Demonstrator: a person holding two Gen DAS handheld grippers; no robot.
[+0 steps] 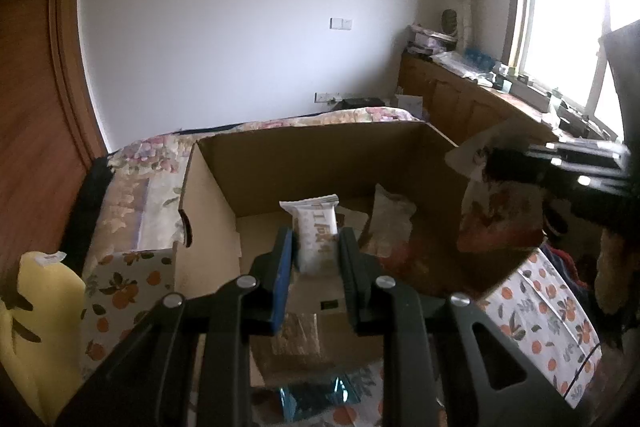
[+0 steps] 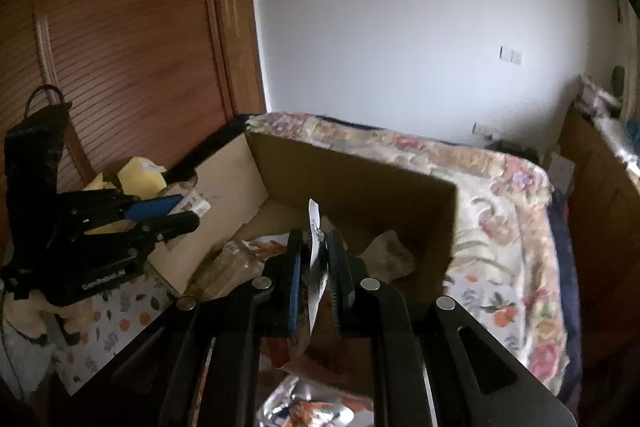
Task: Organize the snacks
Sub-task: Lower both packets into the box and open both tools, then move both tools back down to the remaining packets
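Note:
An open cardboard box (image 1: 304,155) sits on a bed; it also shows in the right wrist view (image 2: 352,179). My left gripper (image 1: 316,247) is shut on a small white snack packet (image 1: 316,231), held upright over the box's near edge. My right gripper (image 2: 316,251) is shut on a flat snack bag (image 2: 318,267) seen edge-on, above the box. In the left wrist view the right gripper (image 1: 496,167) holds that red and white bag (image 1: 496,211) at the box's right wall. Several wrapped snacks (image 1: 390,223) lie on the box floor.
An orange-print cloth (image 1: 536,311) lies under the box on a floral bedspread (image 2: 504,211). A yellow soft toy (image 1: 28,307) lies at the left. More snack packets (image 1: 312,395) lie near me. A wooden wardrobe (image 2: 120,27) stands left; a cluttered counter (image 1: 480,87) runs under the window.

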